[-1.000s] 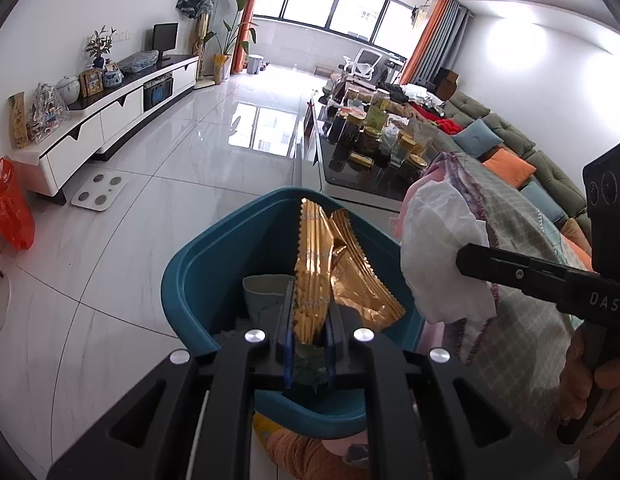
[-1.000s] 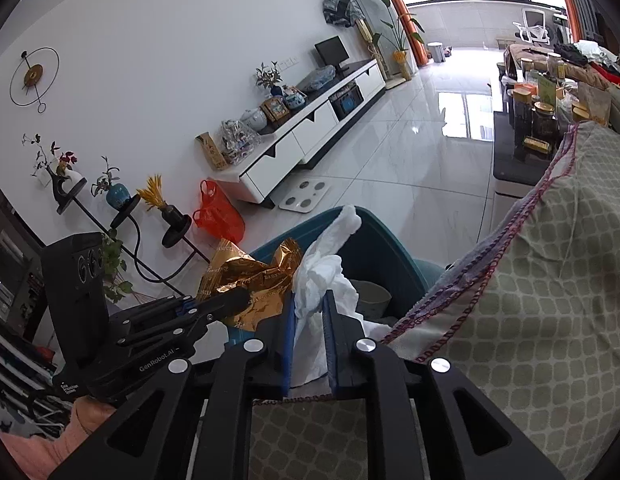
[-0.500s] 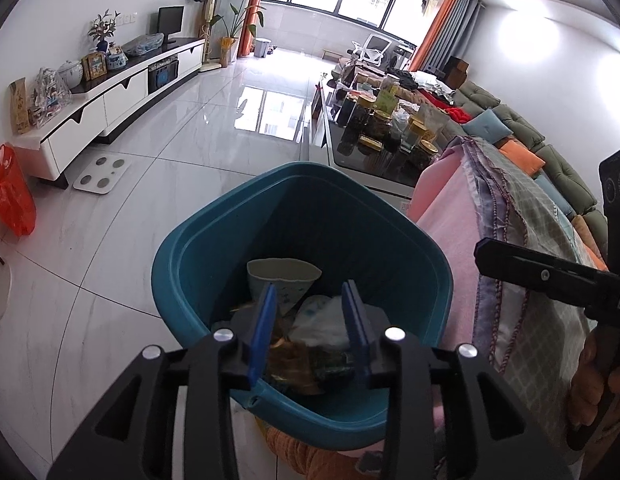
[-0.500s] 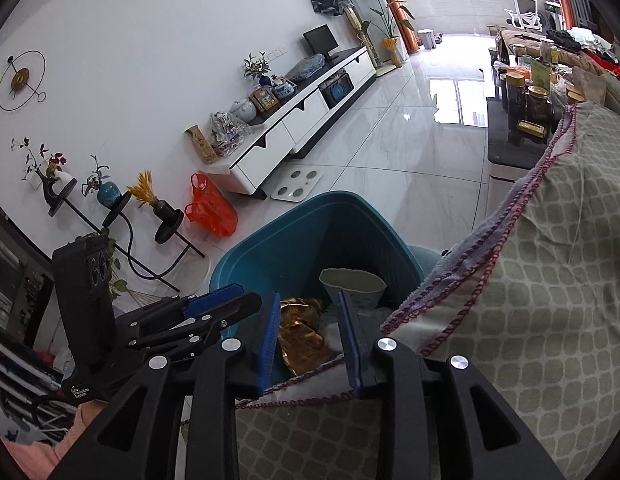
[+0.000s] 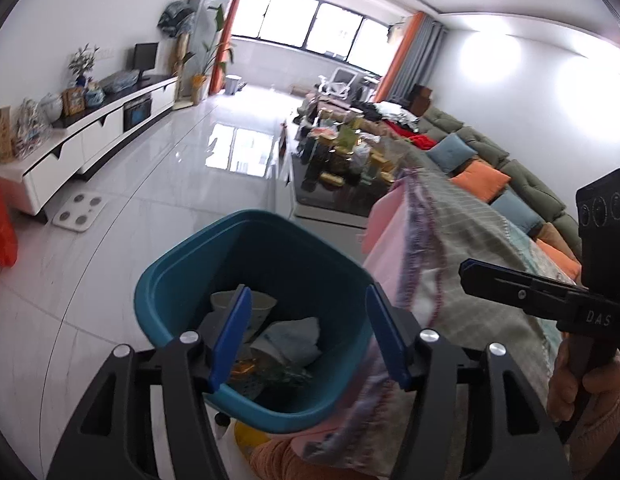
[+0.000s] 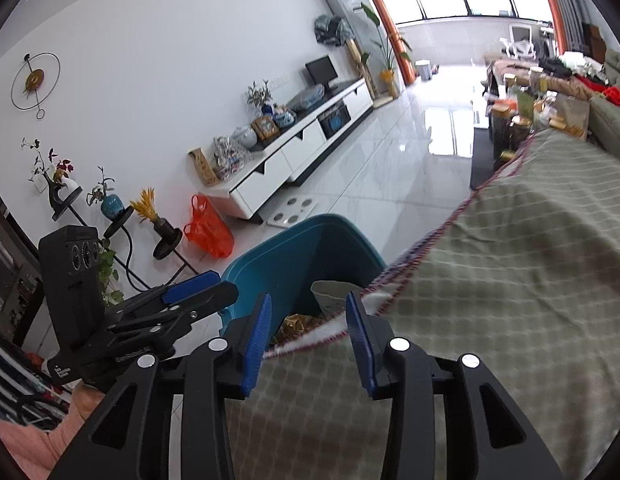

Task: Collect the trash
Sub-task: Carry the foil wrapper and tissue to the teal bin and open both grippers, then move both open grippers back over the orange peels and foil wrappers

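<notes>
1. The left hand-held gripper (image 5: pixel 310 330) hangs over the teal bin (image 5: pixel 181 280), its jaws opening with nothing between them.
2. The right hand-held gripper (image 6: pixel 307 342) hovers over the near edge of the checked cloth (image 6: pixel 510 280), its jaws also opening and empty.
3. In the bin lie a paper cup (image 5: pixel 261 304), white tissue (image 5: pixel 293 340) and a gold wrapper (image 6: pixel 295 324).
4. The bin stands on the white floor (image 5: pixel 169 200), just left of the cloth.
</notes>
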`<state>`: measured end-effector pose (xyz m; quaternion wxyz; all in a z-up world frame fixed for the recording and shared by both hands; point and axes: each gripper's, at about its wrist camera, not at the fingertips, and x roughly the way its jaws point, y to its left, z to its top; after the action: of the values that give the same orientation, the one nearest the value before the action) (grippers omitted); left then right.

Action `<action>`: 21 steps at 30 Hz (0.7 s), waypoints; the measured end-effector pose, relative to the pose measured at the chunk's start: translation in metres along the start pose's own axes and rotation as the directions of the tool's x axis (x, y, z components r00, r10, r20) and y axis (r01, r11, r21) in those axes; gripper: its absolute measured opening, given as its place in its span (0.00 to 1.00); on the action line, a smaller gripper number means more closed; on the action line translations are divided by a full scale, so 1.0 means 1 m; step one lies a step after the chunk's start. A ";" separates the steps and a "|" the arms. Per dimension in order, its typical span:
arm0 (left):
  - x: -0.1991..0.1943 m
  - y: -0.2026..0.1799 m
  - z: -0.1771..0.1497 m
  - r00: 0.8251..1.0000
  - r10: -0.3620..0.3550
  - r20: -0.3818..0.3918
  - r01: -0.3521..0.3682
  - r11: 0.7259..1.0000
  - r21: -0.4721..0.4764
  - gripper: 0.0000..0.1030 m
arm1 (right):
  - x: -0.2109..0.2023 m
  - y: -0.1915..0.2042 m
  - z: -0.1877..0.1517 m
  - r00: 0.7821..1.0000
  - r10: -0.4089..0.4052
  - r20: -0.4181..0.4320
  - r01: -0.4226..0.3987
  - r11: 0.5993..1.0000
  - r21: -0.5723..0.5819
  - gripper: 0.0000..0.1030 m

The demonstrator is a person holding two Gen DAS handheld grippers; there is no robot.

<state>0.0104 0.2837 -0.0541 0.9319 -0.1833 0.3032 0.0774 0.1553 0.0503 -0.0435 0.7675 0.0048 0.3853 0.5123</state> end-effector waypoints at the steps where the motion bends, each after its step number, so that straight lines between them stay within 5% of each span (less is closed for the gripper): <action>1: -0.003 -0.007 0.000 1.000 -0.011 0.010 0.011 1.000 0.015 0.64 | -0.006 -0.001 -0.002 1.000 -0.007 0.013 0.007 1.000 -0.003 0.43; 12: -0.019 -0.086 -0.014 0.986 -0.154 0.064 0.140 0.973 0.185 0.95 | -0.089 -0.028 -0.038 0.978 -0.132 0.158 0.130 0.991 0.023 0.55; 21: -0.004 -0.150 -0.030 0.962 -0.273 0.024 0.260 0.936 0.239 0.96 | -0.161 -0.060 -0.079 0.924 -0.298 0.240 0.280 0.954 0.107 0.65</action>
<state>0.0296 0.1340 -0.0302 0.9571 -0.1095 0.2560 -0.0806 0.1267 -0.1359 -0.0284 0.8768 0.0407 0.2983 0.3748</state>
